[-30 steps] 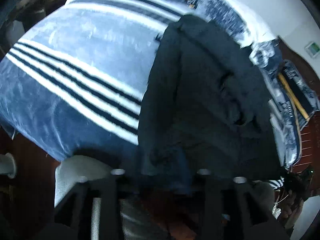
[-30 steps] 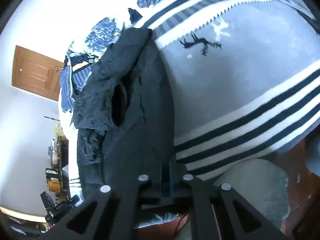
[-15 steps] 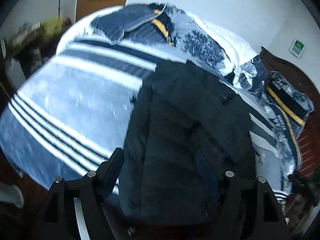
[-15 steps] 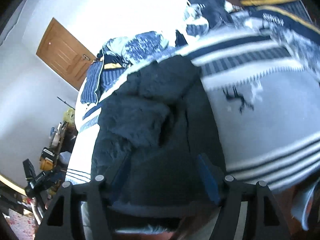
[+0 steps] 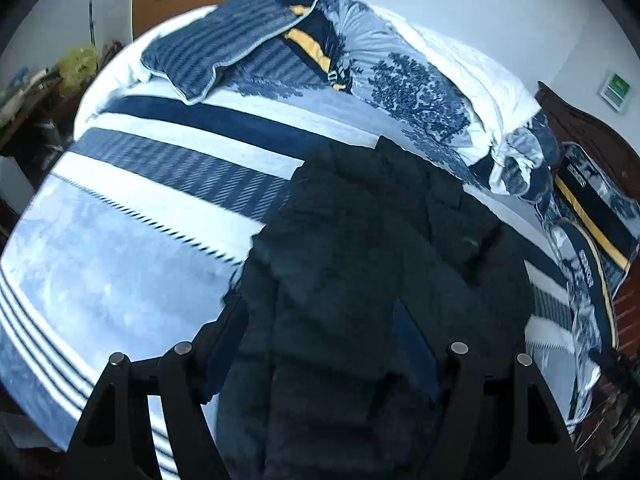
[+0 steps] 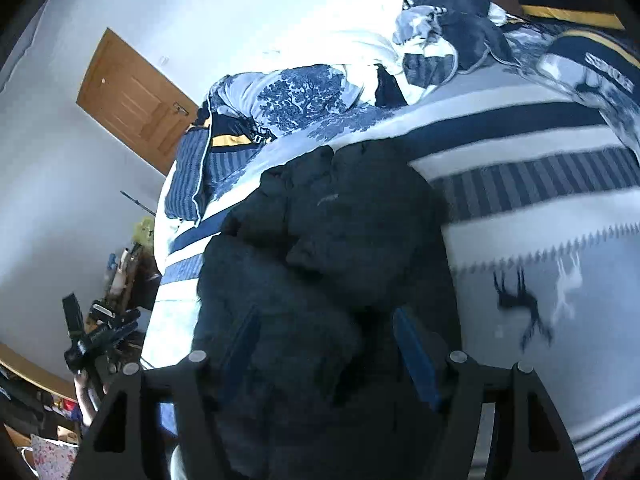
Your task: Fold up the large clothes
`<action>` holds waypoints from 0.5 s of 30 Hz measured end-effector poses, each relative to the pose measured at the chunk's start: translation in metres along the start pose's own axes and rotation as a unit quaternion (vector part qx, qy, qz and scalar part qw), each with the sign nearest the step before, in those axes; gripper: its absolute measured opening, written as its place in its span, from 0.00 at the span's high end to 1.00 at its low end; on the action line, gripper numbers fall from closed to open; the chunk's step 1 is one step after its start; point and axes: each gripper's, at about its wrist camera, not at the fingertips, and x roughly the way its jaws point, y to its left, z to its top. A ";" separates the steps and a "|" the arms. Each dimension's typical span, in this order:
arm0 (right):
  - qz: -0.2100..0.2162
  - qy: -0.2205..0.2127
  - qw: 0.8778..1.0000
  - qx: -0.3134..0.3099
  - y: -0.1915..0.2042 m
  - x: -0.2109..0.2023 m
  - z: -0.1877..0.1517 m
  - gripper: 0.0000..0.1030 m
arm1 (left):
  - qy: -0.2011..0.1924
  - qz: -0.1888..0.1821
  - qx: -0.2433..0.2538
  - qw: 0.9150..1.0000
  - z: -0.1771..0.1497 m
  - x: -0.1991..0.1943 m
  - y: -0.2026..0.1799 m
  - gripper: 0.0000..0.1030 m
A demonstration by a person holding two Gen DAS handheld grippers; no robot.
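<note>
1. A bed (image 5: pixel 120 240) under a blue-and-white striped blanket (image 6: pixel 560 208) fills both wrist views.
2. A dark padded jacket (image 5: pixel 360 260) lies lengthwise on the blanket, its near end between both grippers.
3. Rumpled tree-print bedding (image 5: pixel 420 92) and a striped pillow (image 5: pixel 208 52) sit beyond it.
4. The left gripper (image 5: pixel 320 328) and right gripper (image 6: pixel 324 332) hover with jaws apart, gripping nothing.
</note>
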 end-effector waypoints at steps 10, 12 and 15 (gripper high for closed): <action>0.010 0.084 0.996 -0.005 -0.027 0.108 0.115 0.31 | 0.034 0.013 0.029 0.999 0.100 0.106 -0.014 0.27; 0.007 0.096 0.995 0.004 -0.038 0.138 0.142 0.30 | 0.047 0.018 0.024 0.998 0.123 0.133 -0.013 0.27; -0.008 0.115 0.993 0.007 -0.056 0.181 0.173 0.30 | 0.064 0.021 0.030 0.997 0.150 0.171 -0.013 0.27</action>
